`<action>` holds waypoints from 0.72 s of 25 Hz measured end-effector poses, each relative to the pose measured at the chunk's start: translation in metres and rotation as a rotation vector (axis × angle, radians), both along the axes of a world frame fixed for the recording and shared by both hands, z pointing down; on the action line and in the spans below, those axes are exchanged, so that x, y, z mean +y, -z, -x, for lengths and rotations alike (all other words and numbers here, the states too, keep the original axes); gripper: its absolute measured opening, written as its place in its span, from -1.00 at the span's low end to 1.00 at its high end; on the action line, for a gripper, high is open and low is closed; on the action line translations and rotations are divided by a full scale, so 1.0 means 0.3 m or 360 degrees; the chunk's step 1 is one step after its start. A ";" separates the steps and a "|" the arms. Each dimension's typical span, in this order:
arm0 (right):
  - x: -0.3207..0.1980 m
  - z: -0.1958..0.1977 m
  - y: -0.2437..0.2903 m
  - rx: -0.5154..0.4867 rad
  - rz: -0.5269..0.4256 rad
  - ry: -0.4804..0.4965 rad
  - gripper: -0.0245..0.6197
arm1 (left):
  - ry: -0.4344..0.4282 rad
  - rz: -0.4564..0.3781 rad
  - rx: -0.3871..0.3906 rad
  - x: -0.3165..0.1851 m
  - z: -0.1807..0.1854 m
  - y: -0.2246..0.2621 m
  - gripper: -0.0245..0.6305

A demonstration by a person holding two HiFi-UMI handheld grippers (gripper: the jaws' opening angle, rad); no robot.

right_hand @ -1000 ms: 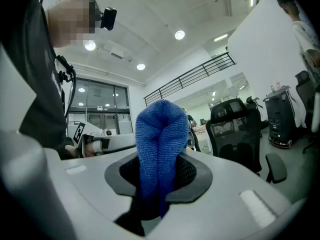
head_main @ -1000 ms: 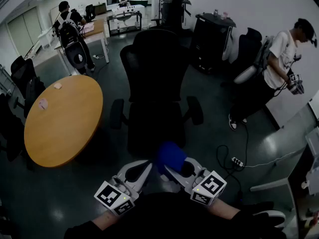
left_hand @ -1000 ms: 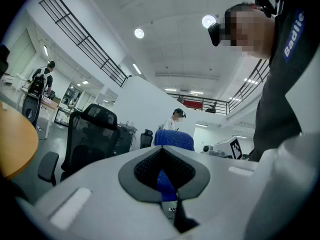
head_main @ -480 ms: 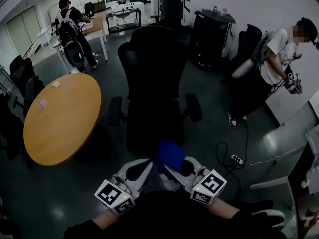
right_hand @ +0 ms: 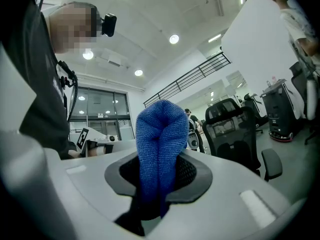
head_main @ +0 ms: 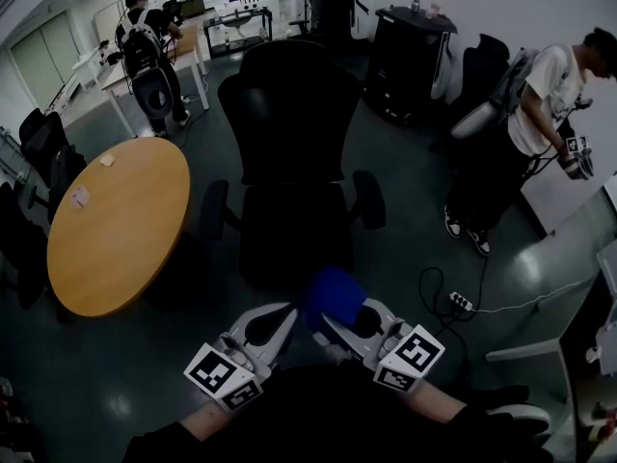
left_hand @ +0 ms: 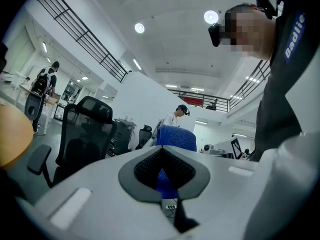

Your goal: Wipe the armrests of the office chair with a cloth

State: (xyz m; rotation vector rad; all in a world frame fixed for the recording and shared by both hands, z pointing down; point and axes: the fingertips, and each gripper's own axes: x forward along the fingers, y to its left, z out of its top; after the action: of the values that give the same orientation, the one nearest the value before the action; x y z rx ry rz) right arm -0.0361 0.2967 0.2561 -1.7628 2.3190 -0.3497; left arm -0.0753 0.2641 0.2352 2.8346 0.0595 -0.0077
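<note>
A black office chair (head_main: 294, 162) faces me in the head view, its left armrest (head_main: 213, 210) and right armrest (head_main: 369, 199) both bare. Below it, close to my body, my right gripper (head_main: 349, 318) is shut on a folded blue cloth (head_main: 333, 297) that sticks up from the jaws. In the right gripper view the cloth (right_hand: 160, 134) fills the gap of the right gripper (right_hand: 159, 170), with the chair (right_hand: 232, 129) beyond. My left gripper (head_main: 267, 324) is beside it, shut and holding nothing. In the left gripper view the left gripper (left_hand: 162, 153) points past the cloth (left_hand: 176, 136) and the chair (left_hand: 85, 134).
A round wooden table (head_main: 116, 225) stands left of the chair. A power strip with cables (head_main: 460, 303) lies on the floor at right. A person (head_main: 540, 114) stands at right near a black cabinet (head_main: 410, 61); another person (head_main: 145, 46) is at the back desks.
The chair has slid slightly left and down in the head view as my view shifts. Both grippers keep their places and grip. The person at right has stepped a little.
</note>
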 end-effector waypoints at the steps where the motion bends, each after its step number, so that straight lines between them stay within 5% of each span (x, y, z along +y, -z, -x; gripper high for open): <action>1: 0.012 -0.016 -0.002 -0.0001 -0.0001 0.0001 -0.58 | -0.0002 -0.0002 -0.0001 0.012 -0.017 -0.002 -0.87; 18: 0.185 -0.265 -0.022 -0.0031 -0.0011 0.0040 -0.58 | 0.0050 -0.0007 -0.0033 0.168 -0.269 -0.011 -0.87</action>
State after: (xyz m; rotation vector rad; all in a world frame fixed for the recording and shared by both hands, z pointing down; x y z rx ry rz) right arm 0.0433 0.3520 0.2627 -1.7208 2.3283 -0.3611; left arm 0.0054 0.3146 0.2386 2.8394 0.0101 0.0151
